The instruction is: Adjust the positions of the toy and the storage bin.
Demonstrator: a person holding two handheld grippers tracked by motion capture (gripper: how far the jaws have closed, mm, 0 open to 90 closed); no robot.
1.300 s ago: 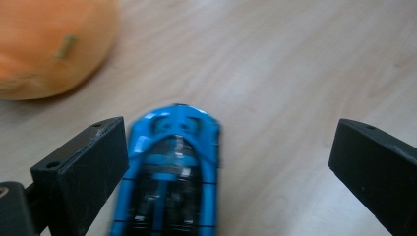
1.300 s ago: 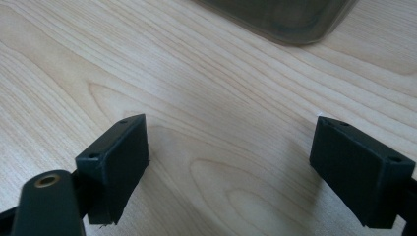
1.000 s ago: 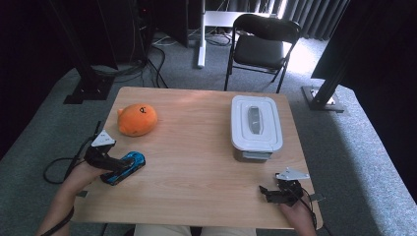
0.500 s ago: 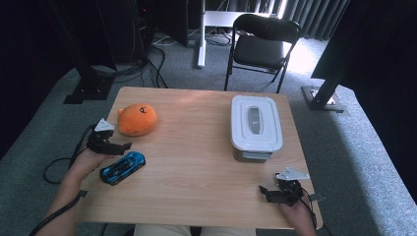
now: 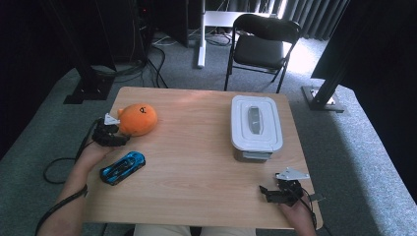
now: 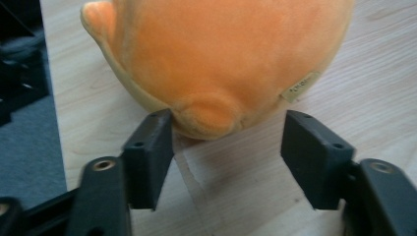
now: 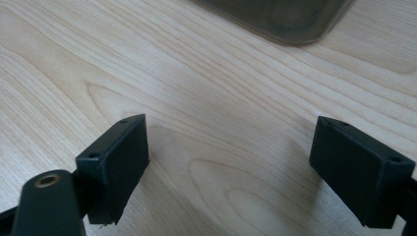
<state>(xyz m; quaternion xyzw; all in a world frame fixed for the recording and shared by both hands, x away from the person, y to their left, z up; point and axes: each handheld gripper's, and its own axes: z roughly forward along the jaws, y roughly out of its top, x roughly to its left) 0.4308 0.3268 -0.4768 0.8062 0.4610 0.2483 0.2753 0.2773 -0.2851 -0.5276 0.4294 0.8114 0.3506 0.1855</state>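
The orange plush toy (image 5: 138, 118) sits near the left edge of the tabletop (image 5: 196, 162), and I have my left gripper (image 5: 118, 139) right up against its near side. In the left gripper view the toy (image 6: 221, 59) bulges between my spread jaws, one jaw touching its lower edge, the other just clear of it; nothing is clamped. A blue toy car (image 5: 122, 167) lies just behind that gripper, closer to me. My right gripper (image 5: 268, 192) rests wide apart at the near right corner, below the lidded white box (image 5: 255, 128), holding nothing.
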